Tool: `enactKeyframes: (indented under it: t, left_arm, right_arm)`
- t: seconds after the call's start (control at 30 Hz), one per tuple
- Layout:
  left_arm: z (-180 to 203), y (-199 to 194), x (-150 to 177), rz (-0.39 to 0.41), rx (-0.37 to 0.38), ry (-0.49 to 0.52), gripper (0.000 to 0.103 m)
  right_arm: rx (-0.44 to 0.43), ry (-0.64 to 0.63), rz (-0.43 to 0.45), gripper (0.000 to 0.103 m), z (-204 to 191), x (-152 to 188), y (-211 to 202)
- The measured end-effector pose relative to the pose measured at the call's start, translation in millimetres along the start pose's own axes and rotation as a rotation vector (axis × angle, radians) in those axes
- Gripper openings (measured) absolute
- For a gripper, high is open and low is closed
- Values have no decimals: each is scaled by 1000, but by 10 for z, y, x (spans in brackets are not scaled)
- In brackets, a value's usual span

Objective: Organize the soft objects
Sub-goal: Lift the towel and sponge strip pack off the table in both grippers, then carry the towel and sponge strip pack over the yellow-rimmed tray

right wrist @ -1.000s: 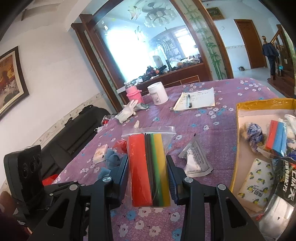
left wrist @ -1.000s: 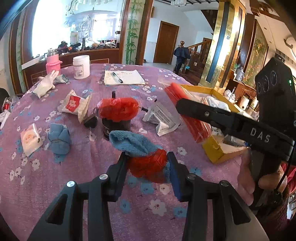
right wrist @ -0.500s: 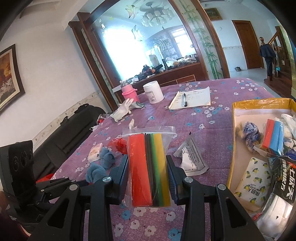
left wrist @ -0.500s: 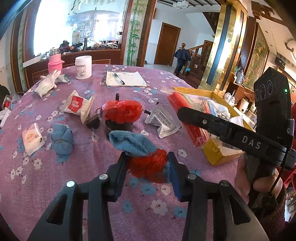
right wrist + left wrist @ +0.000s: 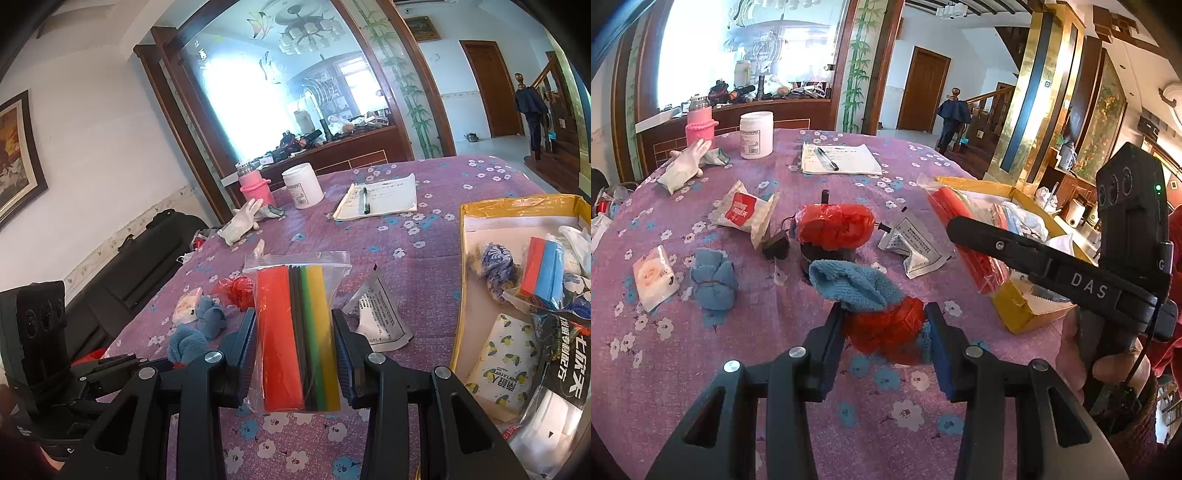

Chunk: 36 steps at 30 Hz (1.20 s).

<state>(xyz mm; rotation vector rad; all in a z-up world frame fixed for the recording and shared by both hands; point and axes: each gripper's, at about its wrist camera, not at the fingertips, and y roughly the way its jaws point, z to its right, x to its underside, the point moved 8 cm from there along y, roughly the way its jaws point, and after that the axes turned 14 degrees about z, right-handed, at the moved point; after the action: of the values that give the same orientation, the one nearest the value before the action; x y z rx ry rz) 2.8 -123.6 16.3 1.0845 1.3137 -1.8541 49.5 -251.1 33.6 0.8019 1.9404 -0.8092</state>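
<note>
My left gripper (image 5: 884, 321) is shut on a bundle of blue towel cloth (image 5: 857, 286) and crumpled red plastic (image 5: 882, 326), held just above the purple flowered tablecloth (image 5: 701, 369). My right gripper (image 5: 295, 332) is shut on a clear zip bag of red, black, green and yellow foam sheets (image 5: 295, 317), which stands upright between the pads. In the left wrist view that zip bag (image 5: 964, 236) hangs beside the open yellow box (image 5: 1015, 314). The yellow box (image 5: 461, 266) holds several soft packets and sponges.
On the table lie a red plastic bag over a dark round thing (image 5: 834, 229), a tied blue cloth (image 5: 714, 282), white packets (image 5: 746, 214), a notebook with pen (image 5: 838, 158), a white jar (image 5: 756, 134), a pink bottle (image 5: 699, 125) and a white glove (image 5: 685, 166). A person (image 5: 953, 122) stands by the stairs.
</note>
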Motion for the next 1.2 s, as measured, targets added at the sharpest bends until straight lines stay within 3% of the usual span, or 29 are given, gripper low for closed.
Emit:
enactKeyframes:
  t: [0.4,0.8,1.03,1.2]
  left_arm:
    - [160,-74,-111,24,20,34,42]
    - [476,37,-279,27,75,58,42]
    - [711,199,-396,-1,105,75,42]
    - [932,449,-555,-23,130,66,42]
  right_arm:
    - [-9,60,31,41,53,-129,-69]
    - [18,43,80,41,41,-479,-361]
    - [61,47,119,41,261,-707,-508]
    - [132,108,168,41,636,-979,-636]
